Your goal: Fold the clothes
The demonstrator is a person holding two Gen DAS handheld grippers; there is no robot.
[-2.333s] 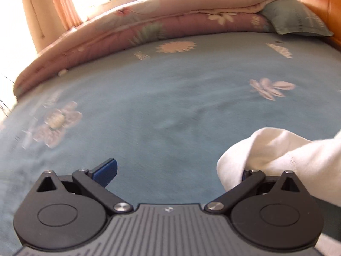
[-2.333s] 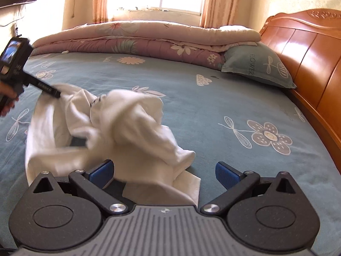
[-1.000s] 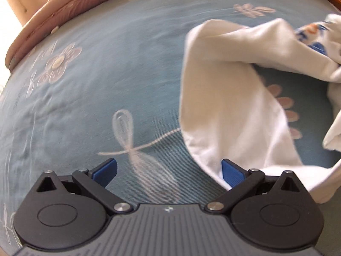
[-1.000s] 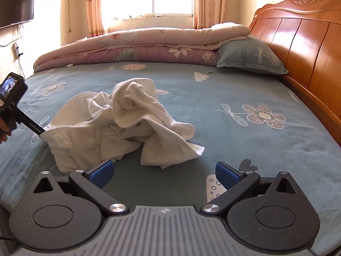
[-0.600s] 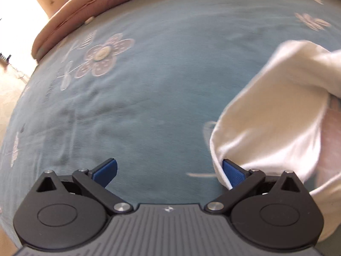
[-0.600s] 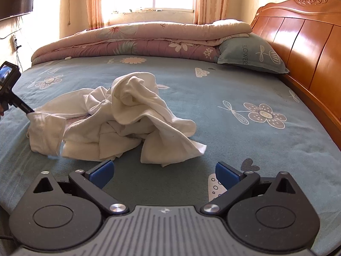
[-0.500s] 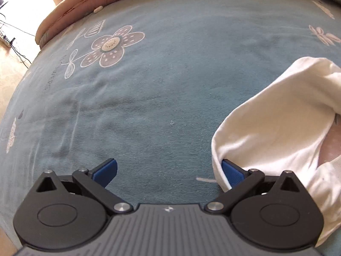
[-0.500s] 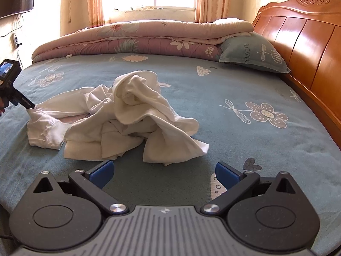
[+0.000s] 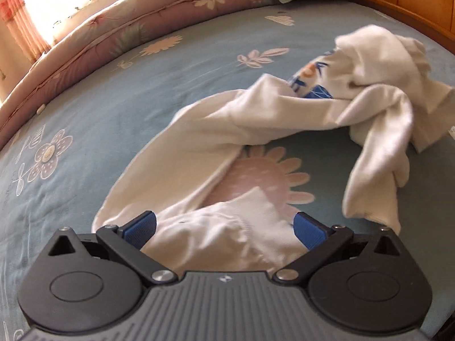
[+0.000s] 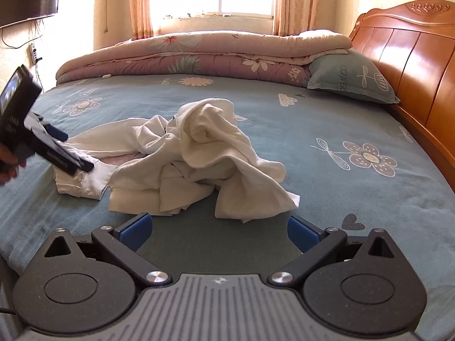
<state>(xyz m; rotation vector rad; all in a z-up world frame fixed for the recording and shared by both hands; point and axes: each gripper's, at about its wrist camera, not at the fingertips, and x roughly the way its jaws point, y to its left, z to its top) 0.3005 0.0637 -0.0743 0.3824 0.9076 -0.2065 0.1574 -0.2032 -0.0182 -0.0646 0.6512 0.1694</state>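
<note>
Left gripper (image 9: 224, 227), jaws apart, is straddling the white garment's (image 10: 199, 153) near cuff; right gripper (image 10: 219, 233) is hanging open, empty. Closing now is risking pinching 2 tangled layers.

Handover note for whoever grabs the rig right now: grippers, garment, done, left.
Left gripper: jaws open, a ribbed cuff of the white garment lying between them, not clamped. In the right wrist view it sits at the pile's left end.
Right gripper: jaws open, holding nothing, short of the pile's near edge.
Garment: one crumpled white heap, twisted and bunched, mid bed on the blue floral sheet; a printed patch shows in the folds. Folded quilt and pillow lie by the headboard.
Done: no fold yet.
Left: close on the cuff, find the other end, spread flat, then fold.
</note>
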